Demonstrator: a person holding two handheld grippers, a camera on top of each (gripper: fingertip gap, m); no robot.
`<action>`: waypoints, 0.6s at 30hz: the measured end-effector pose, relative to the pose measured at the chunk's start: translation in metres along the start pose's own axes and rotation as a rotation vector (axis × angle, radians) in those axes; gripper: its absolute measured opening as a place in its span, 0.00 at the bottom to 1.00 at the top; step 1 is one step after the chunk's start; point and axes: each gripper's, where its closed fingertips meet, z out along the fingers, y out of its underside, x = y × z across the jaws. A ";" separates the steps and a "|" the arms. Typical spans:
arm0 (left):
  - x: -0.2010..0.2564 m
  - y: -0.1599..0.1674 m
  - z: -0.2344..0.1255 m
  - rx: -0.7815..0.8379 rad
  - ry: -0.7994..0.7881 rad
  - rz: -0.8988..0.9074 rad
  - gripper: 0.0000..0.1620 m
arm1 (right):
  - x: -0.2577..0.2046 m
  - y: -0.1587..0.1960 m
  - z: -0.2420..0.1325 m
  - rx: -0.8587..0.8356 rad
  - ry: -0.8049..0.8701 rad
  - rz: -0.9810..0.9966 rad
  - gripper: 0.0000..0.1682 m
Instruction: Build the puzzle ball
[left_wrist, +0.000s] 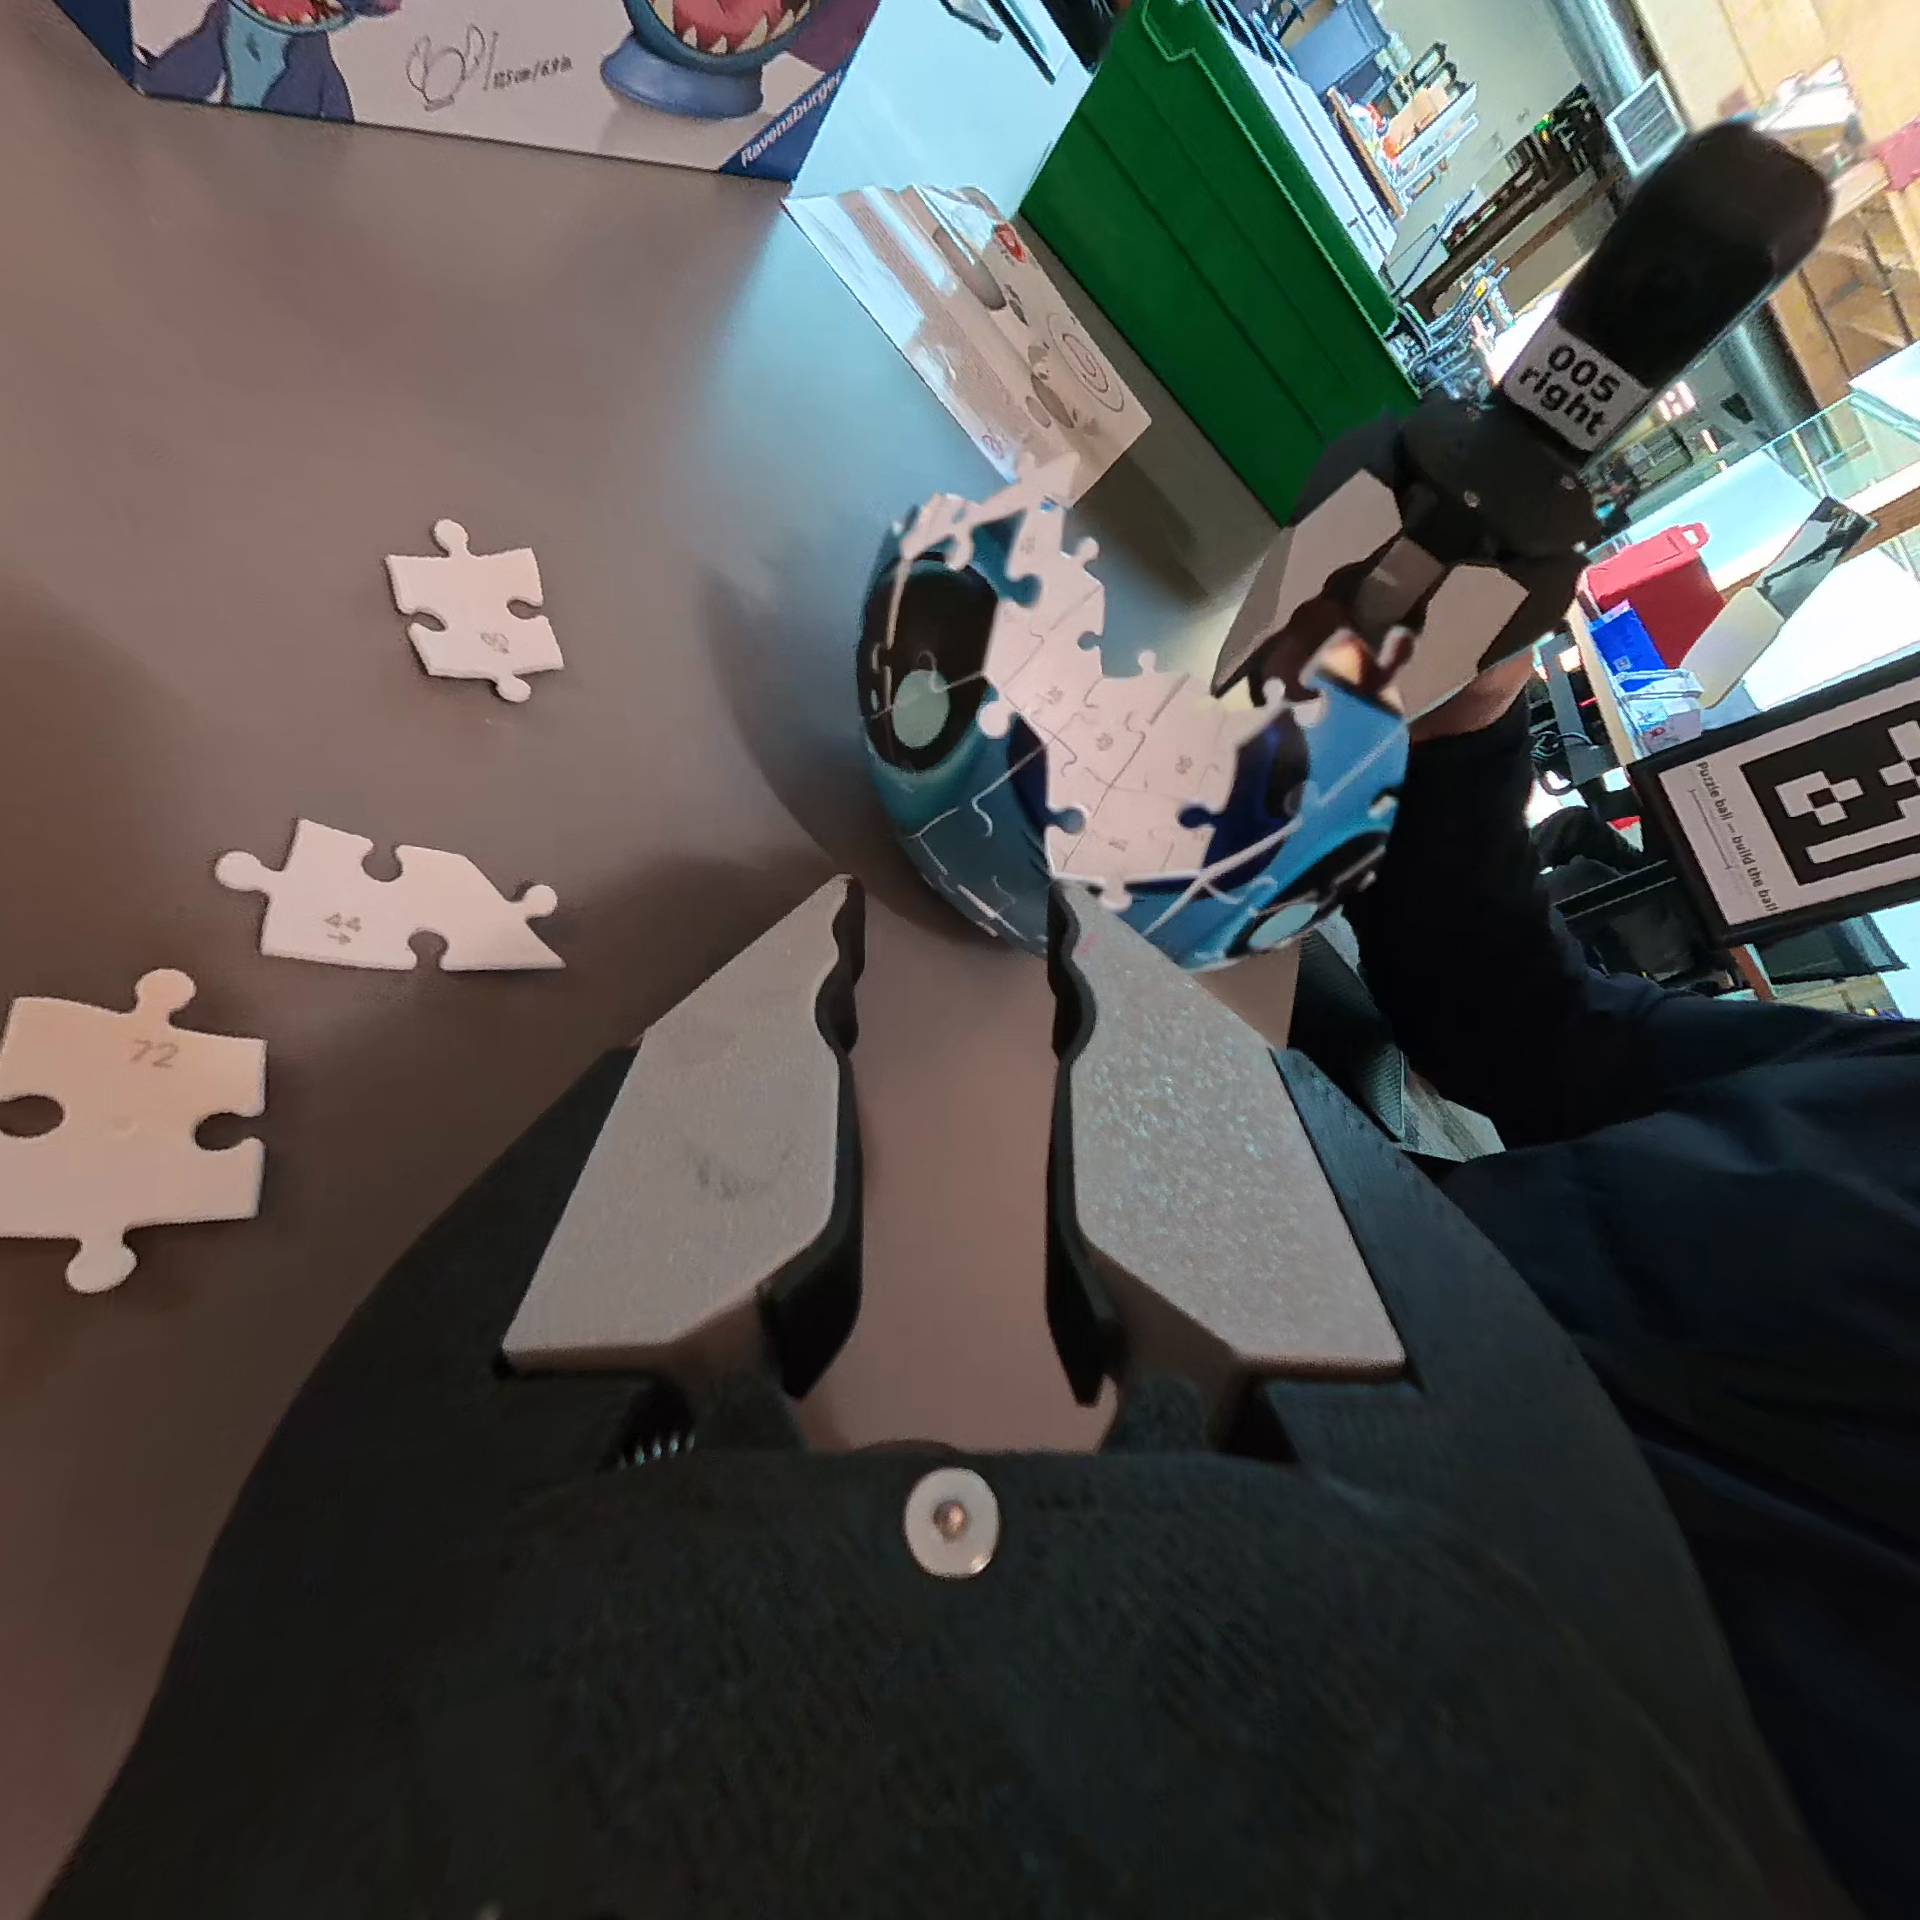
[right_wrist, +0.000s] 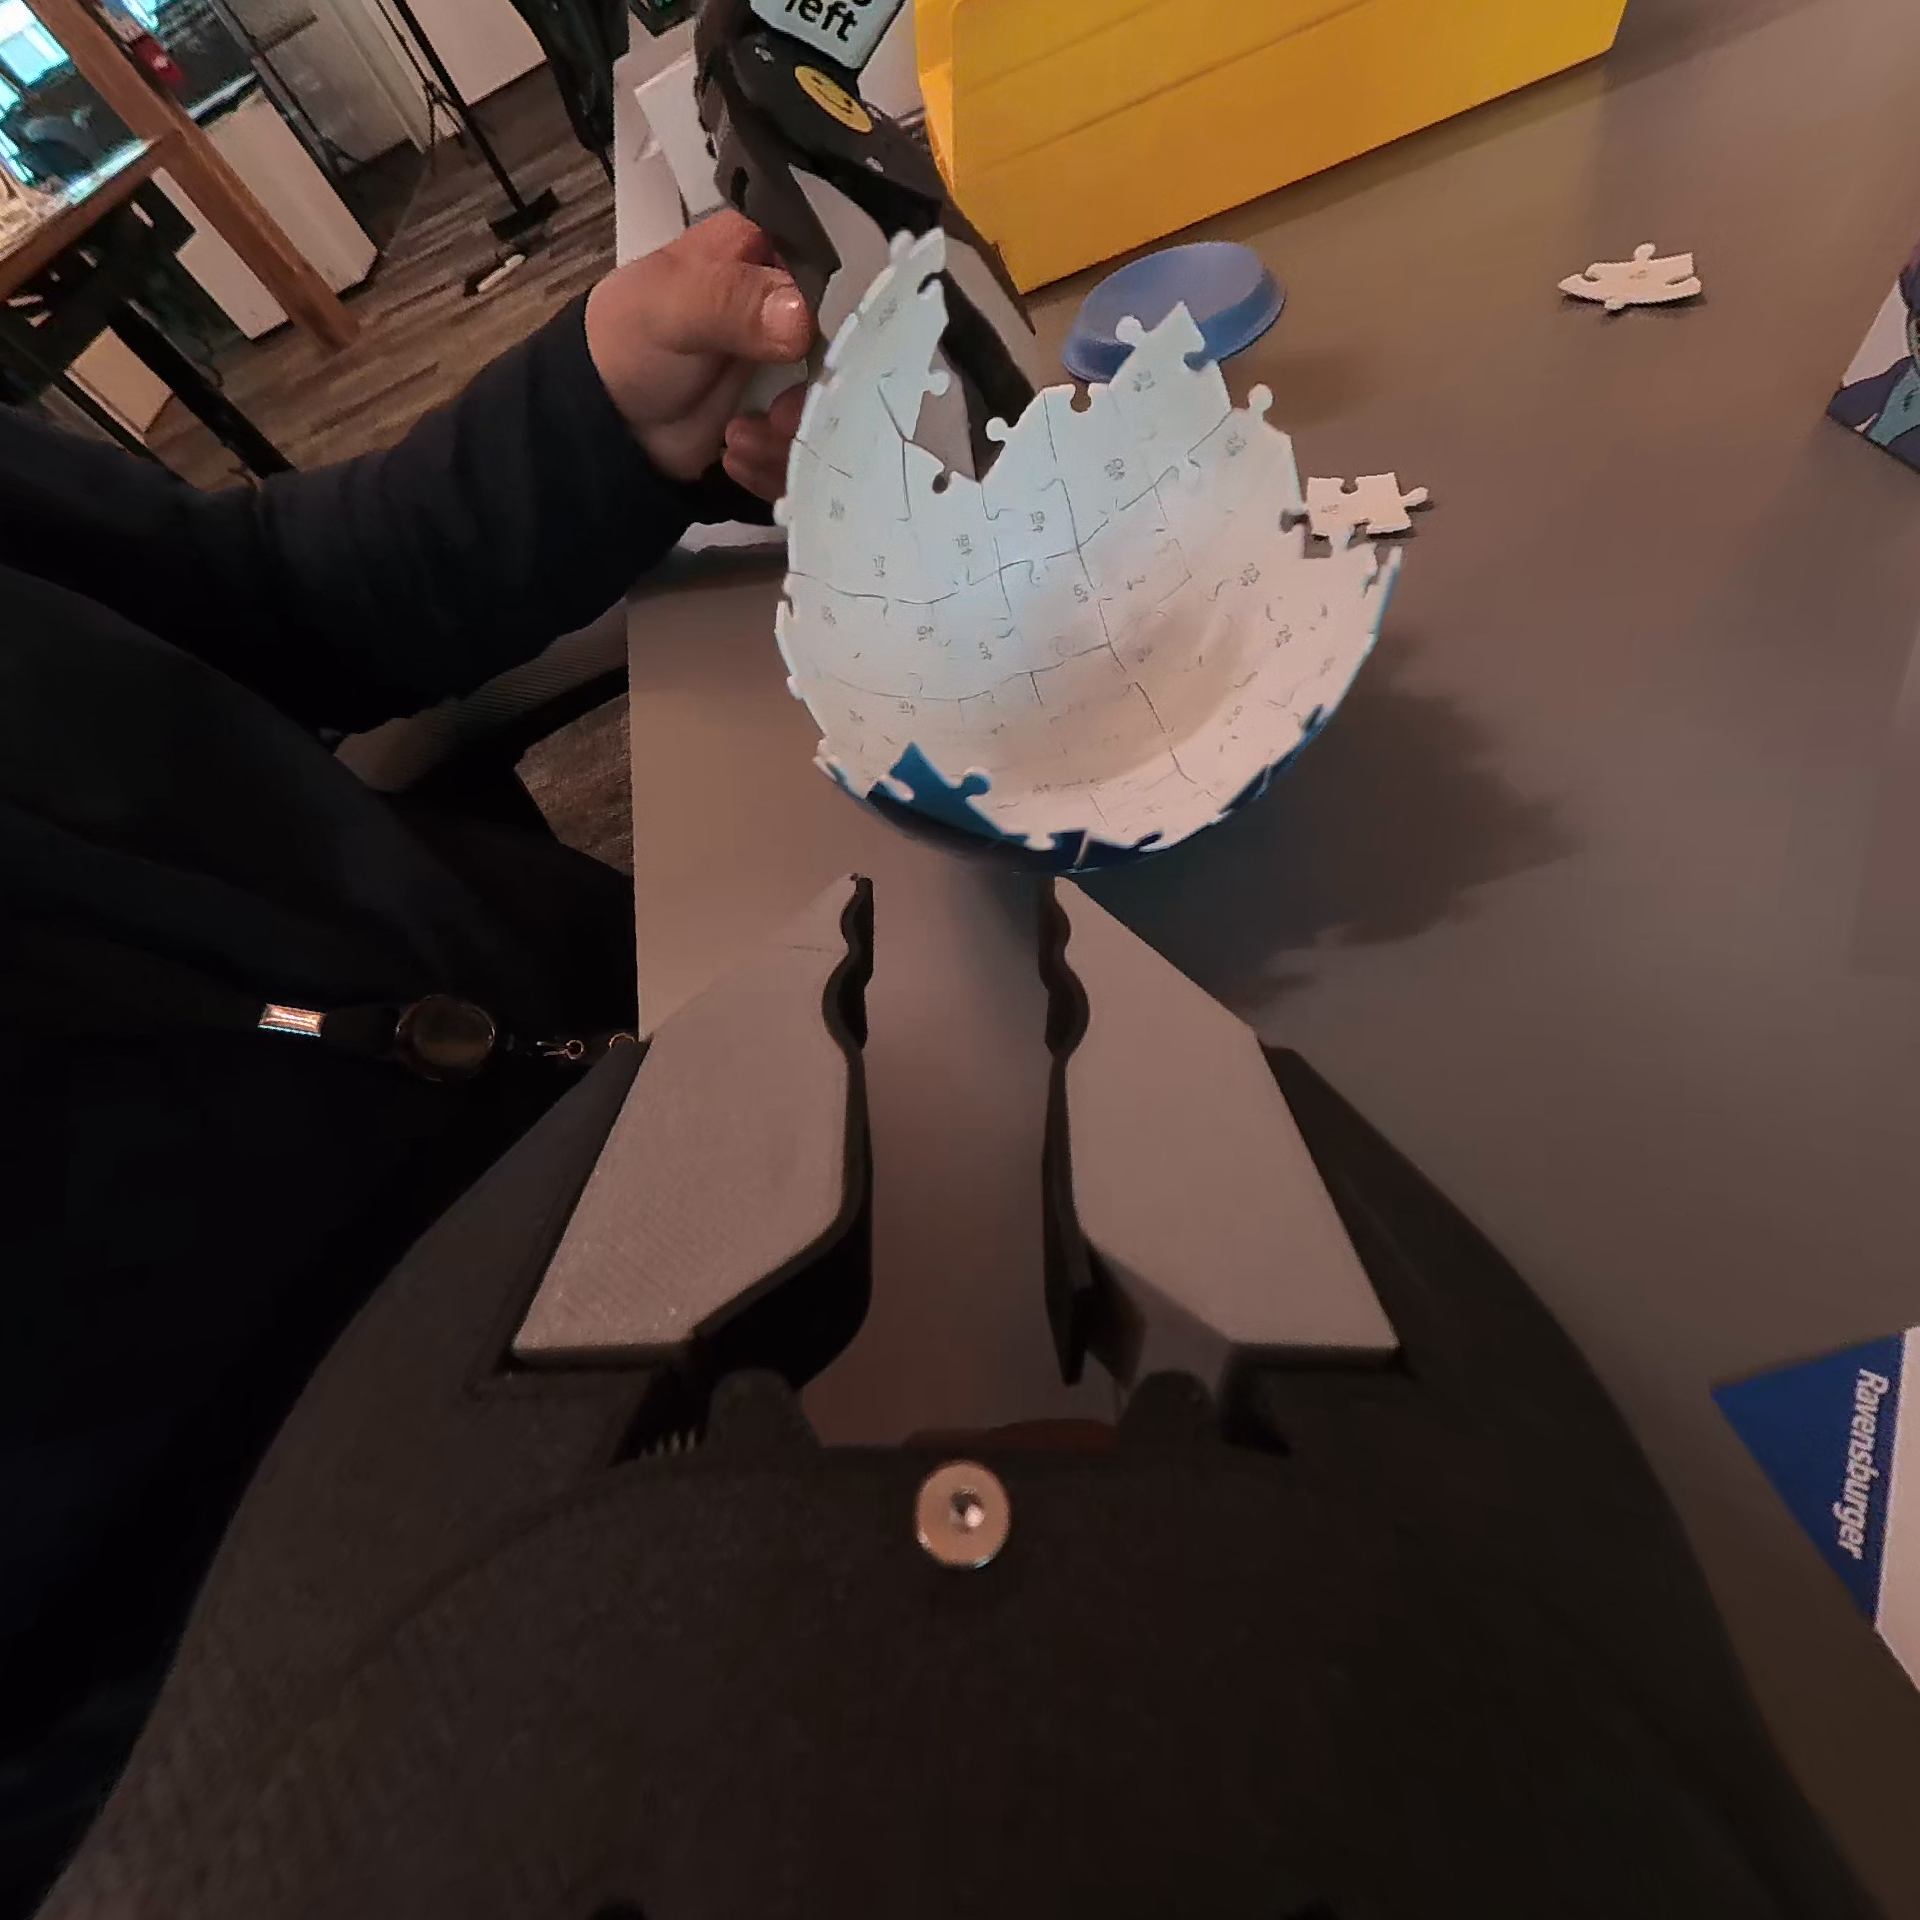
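Note:
The half-built puzzle ball (left_wrist: 1122, 748) is an open shell, blue outside and white inside, tilted near the table's edge. My left gripper (left_wrist: 956, 914) is open and empty, with its right fingertip at the shell's near rim. My right gripper (right_wrist: 954, 899) is open and empty, with its tips just under the shell's (right_wrist: 1039, 644) blue lower rim. In the left wrist view the right gripper (left_wrist: 1309, 665) is at the ball's far rim. In the right wrist view the left gripper's black body (right_wrist: 821, 135) stands behind the shell, held by a hand (right_wrist: 696, 343).
Three loose white pieces (left_wrist: 473, 608) (left_wrist: 384, 899) (left_wrist: 125, 1112) lie on the grey table. Two more (right_wrist: 1361, 504) (right_wrist: 1631, 278) lie beyond the shell. A blue stand (right_wrist: 1174, 312), yellow bin (right_wrist: 1247, 104), green bin (left_wrist: 1216, 260) and puzzle box (left_wrist: 468, 62) ring the table. Left tips to right tips: about 15 centimeters.

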 end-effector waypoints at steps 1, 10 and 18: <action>0.000 -0.001 -0.001 0.004 0.001 -0.001 0.21 | 0.000 0.001 0.000 0.000 0.001 -0.003 0.17; -0.003 -0.002 -0.003 0.017 -0.006 -0.010 0.20 | -0.016 -0.011 0.004 0.060 -0.008 -0.112 0.19; -0.011 -0.001 -0.012 0.024 -0.031 -0.019 0.21 | -0.021 -0.007 0.000 0.029 0.016 -0.171 0.20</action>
